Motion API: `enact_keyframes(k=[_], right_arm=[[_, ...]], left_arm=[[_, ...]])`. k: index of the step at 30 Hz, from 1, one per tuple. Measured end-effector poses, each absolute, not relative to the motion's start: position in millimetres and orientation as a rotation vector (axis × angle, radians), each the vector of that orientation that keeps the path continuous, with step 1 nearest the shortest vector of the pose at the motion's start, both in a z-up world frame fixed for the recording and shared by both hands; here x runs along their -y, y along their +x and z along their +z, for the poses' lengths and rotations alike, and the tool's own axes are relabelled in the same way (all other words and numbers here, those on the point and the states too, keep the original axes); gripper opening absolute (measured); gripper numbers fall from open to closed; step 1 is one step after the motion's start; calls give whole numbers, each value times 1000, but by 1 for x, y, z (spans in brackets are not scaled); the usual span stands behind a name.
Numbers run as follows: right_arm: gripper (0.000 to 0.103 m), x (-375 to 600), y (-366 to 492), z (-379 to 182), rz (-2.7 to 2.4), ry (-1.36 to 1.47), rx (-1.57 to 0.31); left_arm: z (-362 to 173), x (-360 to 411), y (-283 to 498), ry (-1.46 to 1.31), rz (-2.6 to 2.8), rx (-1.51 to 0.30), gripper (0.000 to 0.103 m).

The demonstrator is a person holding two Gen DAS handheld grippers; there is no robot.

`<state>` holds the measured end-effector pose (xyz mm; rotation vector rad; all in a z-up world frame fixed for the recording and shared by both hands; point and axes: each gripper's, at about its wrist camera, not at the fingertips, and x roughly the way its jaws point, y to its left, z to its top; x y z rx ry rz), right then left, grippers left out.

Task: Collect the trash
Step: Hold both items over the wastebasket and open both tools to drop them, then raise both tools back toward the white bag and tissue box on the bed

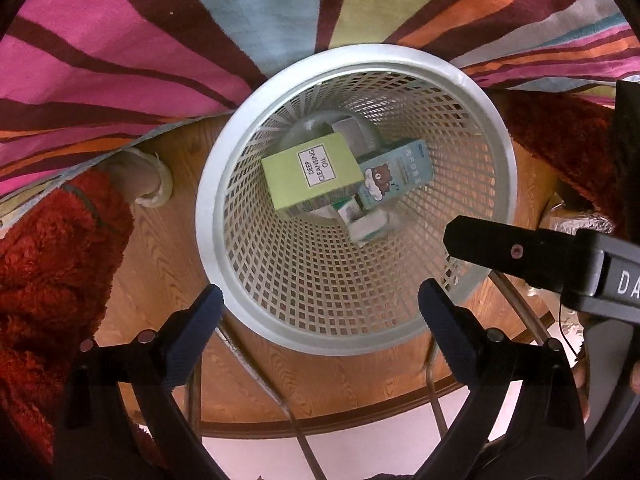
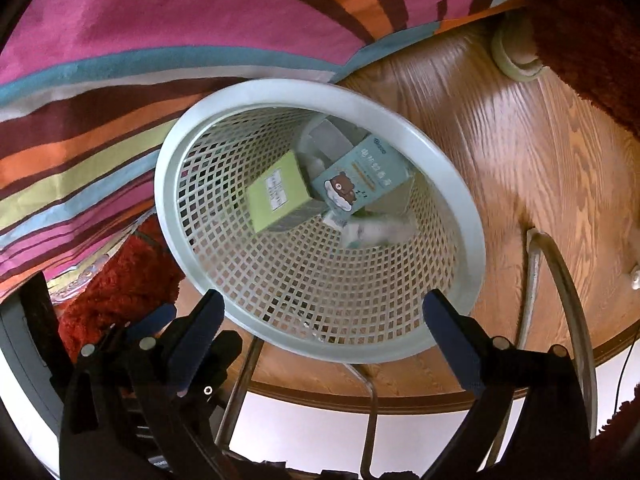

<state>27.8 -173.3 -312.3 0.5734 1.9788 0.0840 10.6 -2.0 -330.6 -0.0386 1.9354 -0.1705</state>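
Both grippers are spread wide with nothing in them: left gripper (image 1: 320, 312) and right gripper (image 2: 324, 316) hover side by side above the pale plastic lattice wastebasket (image 1: 404, 56). Deep inside lie a green "Deep Cleansing Oil" box (image 1: 308, 174) and a blue bear-print carton (image 1: 394, 176), touching

surface: wood floor (image 1: 160, 264) | on it: white mesh basket (image 1: 248, 304), striped rug (image 1: 120, 48), red shaggy fabric (image 1: 52, 248)
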Motion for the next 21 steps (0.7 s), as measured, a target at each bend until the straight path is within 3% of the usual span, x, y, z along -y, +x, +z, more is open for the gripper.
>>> enact_keyframes(k=[11, 21], right_arm=[[95, 182, 23, -292, 71, 584, -1956], [95, 187, 24, -238, 162, 598, -1797]], left_arm=[[-308, 1, 5, -20, -155, -1869, 95], [-260, -8, -2, -33, -136, -1757, 95]])
